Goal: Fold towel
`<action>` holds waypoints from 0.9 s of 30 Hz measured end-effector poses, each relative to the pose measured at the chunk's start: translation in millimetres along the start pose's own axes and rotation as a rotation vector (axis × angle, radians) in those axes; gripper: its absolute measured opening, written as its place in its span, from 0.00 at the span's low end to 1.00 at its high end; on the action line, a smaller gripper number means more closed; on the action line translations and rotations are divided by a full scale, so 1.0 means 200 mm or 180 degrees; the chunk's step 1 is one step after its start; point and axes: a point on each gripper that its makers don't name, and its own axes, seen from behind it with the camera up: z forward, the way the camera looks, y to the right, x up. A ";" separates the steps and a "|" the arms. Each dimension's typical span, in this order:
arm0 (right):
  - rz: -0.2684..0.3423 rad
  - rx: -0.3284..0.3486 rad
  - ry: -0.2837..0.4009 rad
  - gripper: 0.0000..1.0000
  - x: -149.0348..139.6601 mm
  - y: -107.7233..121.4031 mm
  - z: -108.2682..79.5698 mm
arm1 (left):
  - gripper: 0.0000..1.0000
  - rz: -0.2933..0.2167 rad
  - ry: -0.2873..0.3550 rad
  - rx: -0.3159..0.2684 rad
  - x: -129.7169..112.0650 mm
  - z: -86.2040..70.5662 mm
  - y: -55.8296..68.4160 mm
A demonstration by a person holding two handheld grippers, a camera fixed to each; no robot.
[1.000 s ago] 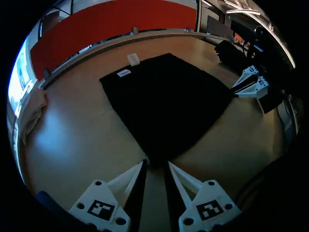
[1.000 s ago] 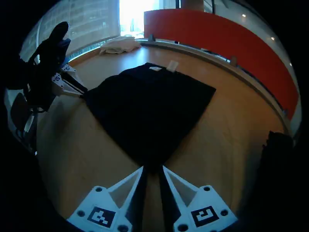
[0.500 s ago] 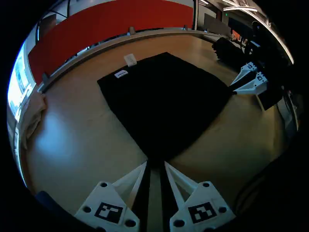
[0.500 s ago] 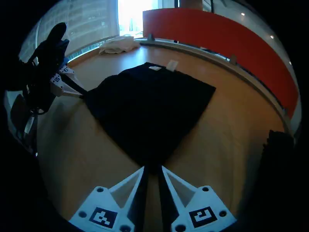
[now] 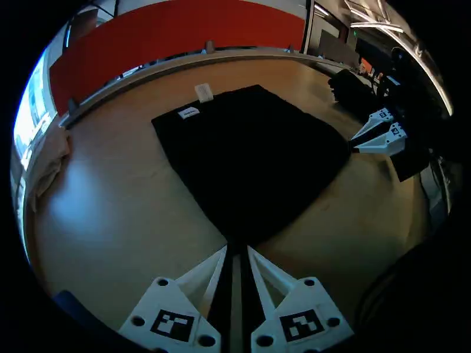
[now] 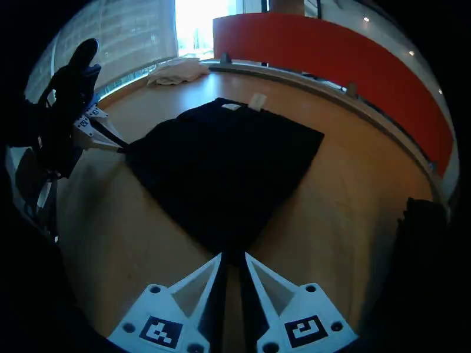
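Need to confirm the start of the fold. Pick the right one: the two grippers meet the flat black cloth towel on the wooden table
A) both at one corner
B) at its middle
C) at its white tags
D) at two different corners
D: the left gripper has its tips at one corner of the flat black cloth towel, and the right gripper at a neighbouring corner.

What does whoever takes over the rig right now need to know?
Left gripper: closed on one corner of the black towel.
Right gripper: closed on the adjacent corner.
Towel: spread flat on the wooden table, white tag near its far edge.
Done: both corners gripped; no fold yet.
Left: probably lift both corners, carry them over to the far edge, lay down and release.
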 end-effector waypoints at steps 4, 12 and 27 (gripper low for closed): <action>0.0004 0.0012 0.0009 0.13 0.01 0.00 -0.02 | 0.09 -0.0033 0.0006 -0.0007 0.00 -0.02 0.01; -0.0014 0.0038 0.0045 0.13 0.05 -0.03 -0.09 | 0.09 -0.0150 0.0018 -0.0043 0.02 -0.09 0.03; 0.0009 0.0105 0.0095 0.13 0.10 -0.14 -0.27 | 0.09 -0.0313 0.0066 -0.0101 0.01 -0.27 0.09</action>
